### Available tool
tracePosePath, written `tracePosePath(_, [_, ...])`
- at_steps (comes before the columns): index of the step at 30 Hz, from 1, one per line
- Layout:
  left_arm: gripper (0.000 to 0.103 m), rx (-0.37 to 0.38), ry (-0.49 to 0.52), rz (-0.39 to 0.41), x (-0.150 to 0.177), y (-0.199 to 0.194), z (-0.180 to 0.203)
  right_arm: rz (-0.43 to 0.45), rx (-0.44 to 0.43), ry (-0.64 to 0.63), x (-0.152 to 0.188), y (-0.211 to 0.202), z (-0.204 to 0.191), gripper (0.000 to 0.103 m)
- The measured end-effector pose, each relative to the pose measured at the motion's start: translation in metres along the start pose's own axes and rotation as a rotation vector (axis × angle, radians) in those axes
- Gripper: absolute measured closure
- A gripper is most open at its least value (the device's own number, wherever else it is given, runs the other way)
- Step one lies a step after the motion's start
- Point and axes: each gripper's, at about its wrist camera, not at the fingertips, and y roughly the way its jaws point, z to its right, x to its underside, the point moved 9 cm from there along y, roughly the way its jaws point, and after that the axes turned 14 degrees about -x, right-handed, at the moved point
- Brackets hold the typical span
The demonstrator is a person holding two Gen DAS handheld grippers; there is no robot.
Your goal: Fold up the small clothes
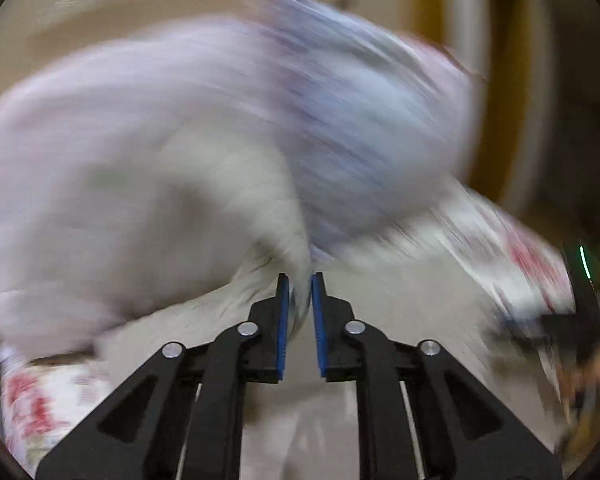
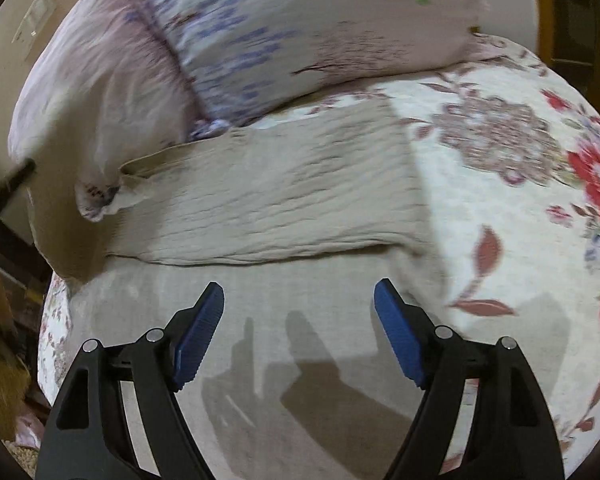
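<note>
The left gripper (image 1: 300,280) points forward, its blue pads pinched on a bunch of the beige cloth (image 2: 268,200), though heavy blur smears that view. The right gripper (image 2: 299,300) hovers low with jaws spread wide and empty over the cloth, which lies folded on the floral bedspread (image 2: 500,208), long axis running left to right below the pillow (image 2: 300,32); its near edge is cut off.

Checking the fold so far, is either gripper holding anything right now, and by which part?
The left gripper pinches the beige cloth by a bunched fold or edge; blur hides which. The right gripper is open, holding nothing.
</note>
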Motion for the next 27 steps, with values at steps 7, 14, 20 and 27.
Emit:
tracePosePath(7, [0.048,-0.198,-0.204,-0.266,0.137,-0.022,-0.061,0.007,0.016,0.108,0.027,-0.053,0.048,0.024])
tracePosePath(14, [0.044,-0.251,-0.445,-0.497,0.246,-0.075,-0.113,-0.108,-0.177,0.252,0.094,-0.068,0.046,0.036])
tracePosePath(20, [0.061,-0.077,-0.587,-0.501,0.271,-0.118,-0.071,-0.26,-0.403,0.375,0.162,-0.074,0.012,0.071])
tracePosePath(27, [0.092,0.107,-0.711,-0.561,0.269,-0.113,-0.035,-0.278,-0.502,0.322,0.17,-0.07,-0.016,0.094])
